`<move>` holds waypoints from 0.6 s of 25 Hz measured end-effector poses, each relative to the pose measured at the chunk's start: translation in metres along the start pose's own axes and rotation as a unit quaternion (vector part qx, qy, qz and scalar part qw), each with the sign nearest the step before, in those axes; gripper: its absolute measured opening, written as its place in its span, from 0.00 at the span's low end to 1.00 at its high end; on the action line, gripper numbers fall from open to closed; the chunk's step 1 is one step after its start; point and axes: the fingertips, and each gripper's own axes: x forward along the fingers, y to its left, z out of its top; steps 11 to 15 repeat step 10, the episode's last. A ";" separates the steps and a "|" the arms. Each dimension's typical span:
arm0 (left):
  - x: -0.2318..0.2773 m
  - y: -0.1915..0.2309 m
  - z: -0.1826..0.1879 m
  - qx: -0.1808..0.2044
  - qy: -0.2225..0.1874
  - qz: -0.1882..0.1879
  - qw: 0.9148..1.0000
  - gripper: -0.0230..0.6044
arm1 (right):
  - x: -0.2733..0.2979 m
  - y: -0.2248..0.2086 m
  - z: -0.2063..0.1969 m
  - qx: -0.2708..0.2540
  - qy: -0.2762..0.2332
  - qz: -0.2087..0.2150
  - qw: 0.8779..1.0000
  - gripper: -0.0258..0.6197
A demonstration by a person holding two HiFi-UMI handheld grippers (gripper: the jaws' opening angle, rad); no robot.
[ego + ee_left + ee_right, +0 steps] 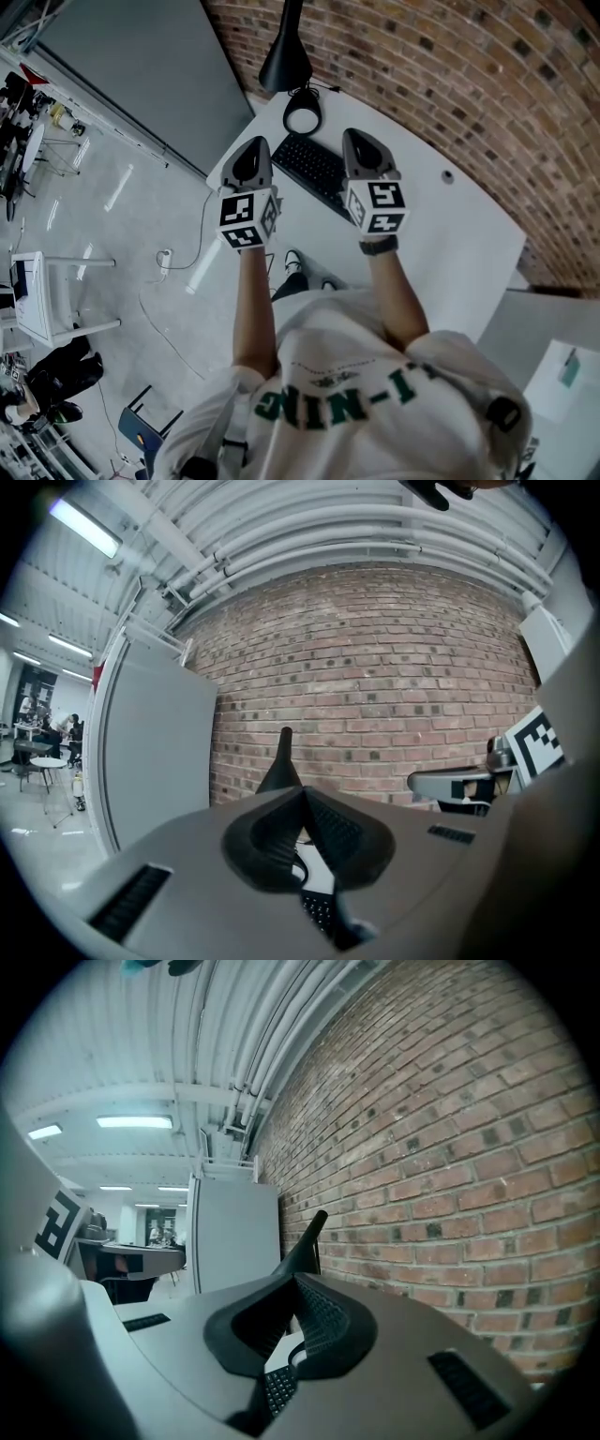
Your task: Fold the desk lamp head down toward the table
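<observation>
The black desk lamp stands at the far end of the white table (450, 234), its cone-shaped head (284, 56) raised above its round base (303, 115). My left gripper (253, 145) and right gripper (360, 139) hover side by side short of the lamp, over the table's near part, both shut with nothing between the jaws. The lamp head rises as a dark cone just beyond the jaw tips in the left gripper view (280, 766) and in the right gripper view (306, 1244). Neither gripper touches the lamp.
A black keyboard (314, 169) lies on the table between and below the grippers. A brick wall (450, 75) runs behind the table, with a grey panel (150, 75) to its left. A small round fitting (448, 175) sits on the table at right.
</observation>
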 end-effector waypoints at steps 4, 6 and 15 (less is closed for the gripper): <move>0.000 -0.008 -0.005 -0.016 0.007 -0.006 1.000 0.04 | -0.004 -0.010 -0.001 0.004 -0.002 0.006 1.000 0.04; 0.004 -0.006 -0.009 -0.032 0.019 -0.016 0.999 0.04 | -0.003 -0.011 -0.003 0.007 -0.003 0.009 1.000 0.04; 0.017 0.005 -0.024 -0.119 0.035 -0.035 0.992 0.05 | 0.005 -0.010 -0.015 0.024 0.005 0.018 1.000 0.04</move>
